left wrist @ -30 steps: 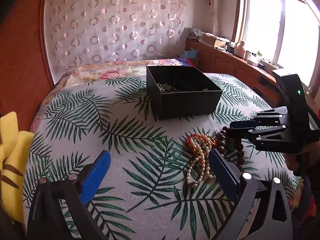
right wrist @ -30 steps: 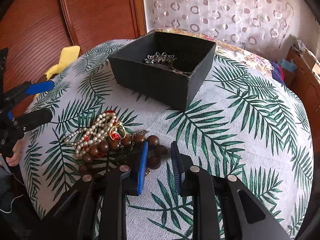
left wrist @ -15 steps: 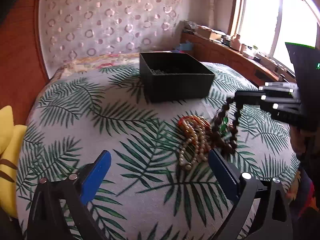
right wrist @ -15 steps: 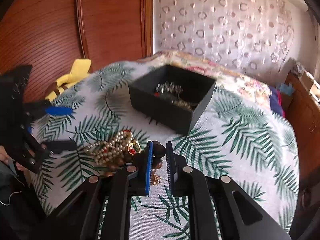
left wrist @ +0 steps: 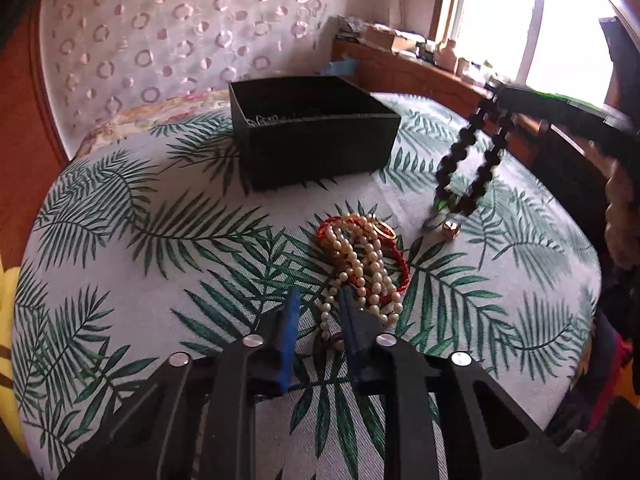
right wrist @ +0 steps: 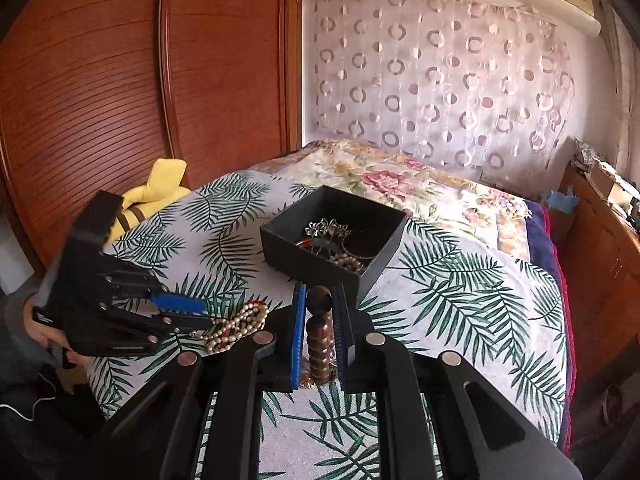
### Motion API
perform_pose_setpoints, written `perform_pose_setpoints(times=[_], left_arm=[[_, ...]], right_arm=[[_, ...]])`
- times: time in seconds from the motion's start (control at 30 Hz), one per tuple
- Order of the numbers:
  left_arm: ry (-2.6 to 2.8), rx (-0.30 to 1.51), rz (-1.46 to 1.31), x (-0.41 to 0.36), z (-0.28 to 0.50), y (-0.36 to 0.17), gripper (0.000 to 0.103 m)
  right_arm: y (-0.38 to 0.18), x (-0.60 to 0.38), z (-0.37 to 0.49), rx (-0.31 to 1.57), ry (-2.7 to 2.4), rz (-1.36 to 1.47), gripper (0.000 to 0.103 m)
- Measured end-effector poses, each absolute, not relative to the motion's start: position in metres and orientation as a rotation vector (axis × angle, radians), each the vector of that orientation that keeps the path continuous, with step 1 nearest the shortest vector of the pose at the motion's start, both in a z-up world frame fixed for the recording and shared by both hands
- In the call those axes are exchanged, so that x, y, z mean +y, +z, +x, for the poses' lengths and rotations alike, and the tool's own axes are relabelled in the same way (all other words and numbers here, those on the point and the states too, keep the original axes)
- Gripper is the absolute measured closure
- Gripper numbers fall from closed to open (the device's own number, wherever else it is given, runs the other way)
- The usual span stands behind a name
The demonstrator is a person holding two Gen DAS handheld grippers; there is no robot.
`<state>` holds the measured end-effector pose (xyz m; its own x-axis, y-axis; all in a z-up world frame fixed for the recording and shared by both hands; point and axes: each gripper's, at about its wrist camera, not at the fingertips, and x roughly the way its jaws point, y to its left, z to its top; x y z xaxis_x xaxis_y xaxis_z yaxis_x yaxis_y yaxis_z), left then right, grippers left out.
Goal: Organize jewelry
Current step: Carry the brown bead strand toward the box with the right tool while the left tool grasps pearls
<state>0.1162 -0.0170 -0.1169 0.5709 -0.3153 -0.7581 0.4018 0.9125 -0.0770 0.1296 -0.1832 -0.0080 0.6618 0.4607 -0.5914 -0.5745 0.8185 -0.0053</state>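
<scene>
My right gripper (right wrist: 319,308) is shut on a dark wooden bead bracelet (right wrist: 319,328) and holds it in the air; in the left wrist view the bracelet (left wrist: 468,164) hangs as a loop at the right. A black open box (left wrist: 316,136) with several jewelry pieces stands further back; it also shows in the right wrist view (right wrist: 332,248). A pearl necklace (left wrist: 360,268), tangled with a red bangle and a gold ring, lies on the leaf-print cloth. My left gripper (left wrist: 320,304) has its jaws close together around the pearl strand's near end.
A small gold-coloured piece (left wrist: 452,229) lies on the cloth (left wrist: 160,280) under the hanging bracelet. A yellow plush toy (right wrist: 160,188) lies at the left edge. A wooden wardrobe (right wrist: 120,80) stands left, a wooden sideboard (left wrist: 420,76) and window at the right.
My right gripper has lifted the wooden bracelet off the pile, up and toward the box. My left gripper has moved forward to the pearl necklace and narrowed from wide open.
</scene>
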Motion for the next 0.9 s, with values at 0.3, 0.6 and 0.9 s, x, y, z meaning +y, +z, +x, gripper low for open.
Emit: perform_pose_setpoints(times=[0.3, 0.6, 0.9], left_arm=[[-0.427, 0.843, 0.160, -0.027, 0.112, -0.116, 0.100], [-0.407, 0.757, 0.112, -0.021, 0.103, -0.089, 0.100], [-0.404, 0.737, 0.094, -0.017, 0.101, -0.082, 0.100]], right_arm=[[-0.001, -0.190, 0.126, 0.598, 0.588, -0.189, 0.088], [0.007, -0.199, 0.123, 0.594, 0.620, -0.126, 0.088], [0.013, -0.192, 0.123, 0.617, 0.710, -0.071, 0.088]])
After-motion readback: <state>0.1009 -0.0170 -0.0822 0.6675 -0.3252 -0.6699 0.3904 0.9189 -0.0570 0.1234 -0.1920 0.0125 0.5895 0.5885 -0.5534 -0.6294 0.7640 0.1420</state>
